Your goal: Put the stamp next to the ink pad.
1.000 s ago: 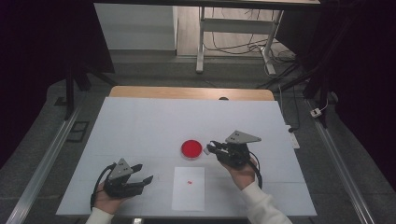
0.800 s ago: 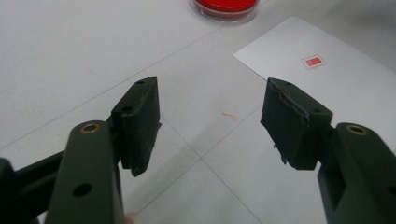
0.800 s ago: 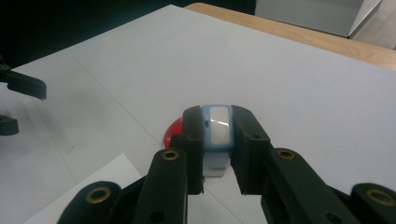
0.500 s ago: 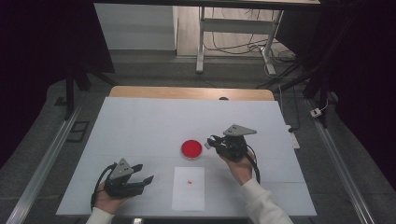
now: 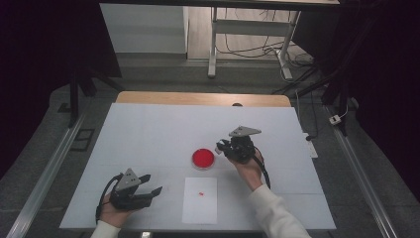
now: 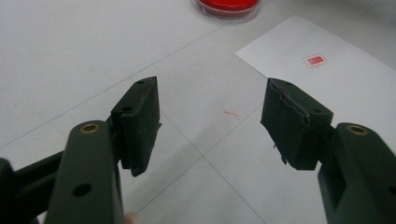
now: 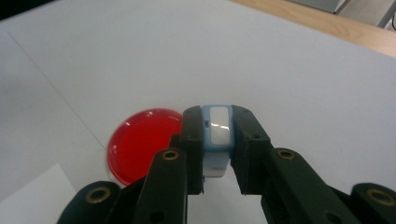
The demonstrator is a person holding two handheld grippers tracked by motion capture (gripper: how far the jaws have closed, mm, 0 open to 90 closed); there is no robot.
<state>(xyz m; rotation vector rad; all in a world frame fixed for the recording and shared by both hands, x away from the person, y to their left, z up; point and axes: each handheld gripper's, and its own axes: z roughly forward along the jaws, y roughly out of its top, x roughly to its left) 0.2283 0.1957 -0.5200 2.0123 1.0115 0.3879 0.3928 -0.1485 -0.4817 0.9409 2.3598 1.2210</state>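
Note:
A round red dish (image 5: 203,158) lies near the middle of the white table (image 5: 148,129). In front of it lies a white sheet of paper (image 5: 200,199) with a small red mark. My right gripper (image 5: 221,147) is just right of the dish, shut on a small light-blue and white block (image 7: 218,128); the dish (image 7: 140,142) sits low left of its jaws. At the front left my left gripper (image 5: 151,184) rests on the table, open with nothing between its jaws (image 6: 210,107). It points toward the paper (image 6: 327,84) and the dish (image 6: 227,5).
A wooden strip (image 5: 198,98) runs along the table's far edge. Metal rails (image 5: 49,168) flank the table on the floor. A white frame with cables (image 5: 247,44) stands behind it. A faint red smear (image 6: 232,114) marks the table ahead of my left gripper.
My right gripper, still holding the block, has shifted a little farther up the table and leftward beside the dish. The left gripper has stayed put.

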